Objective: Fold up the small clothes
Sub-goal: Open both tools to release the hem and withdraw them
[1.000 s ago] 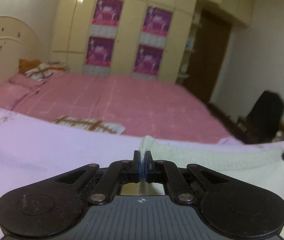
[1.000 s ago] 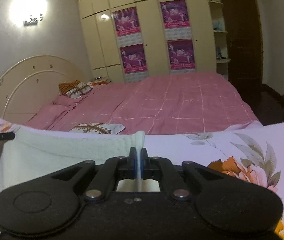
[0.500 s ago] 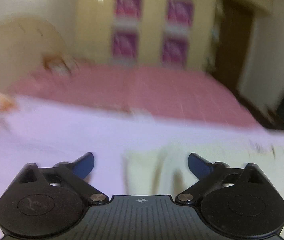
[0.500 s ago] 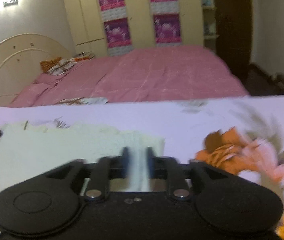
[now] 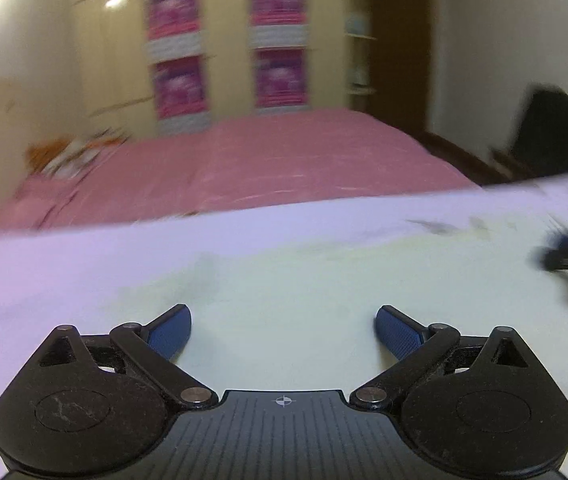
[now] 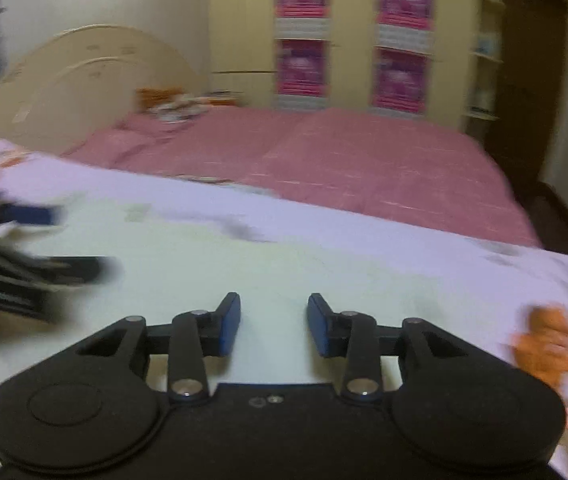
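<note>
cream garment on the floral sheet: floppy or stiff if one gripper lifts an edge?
Probably floppy: the cream garment lies flat and follows the sheet with soft, uneven edges. Likely light, being thin cloth with no visible bulk. Lifted at one edge it would probably drape and drag rather than hold shape, so the open left gripper and right gripper should both help.

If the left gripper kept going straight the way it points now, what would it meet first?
Most likely the pale cream garment spread right ahead of the left gripper, whose jaws stand open and empty. Depth is hard to judge through the blur.
</note>
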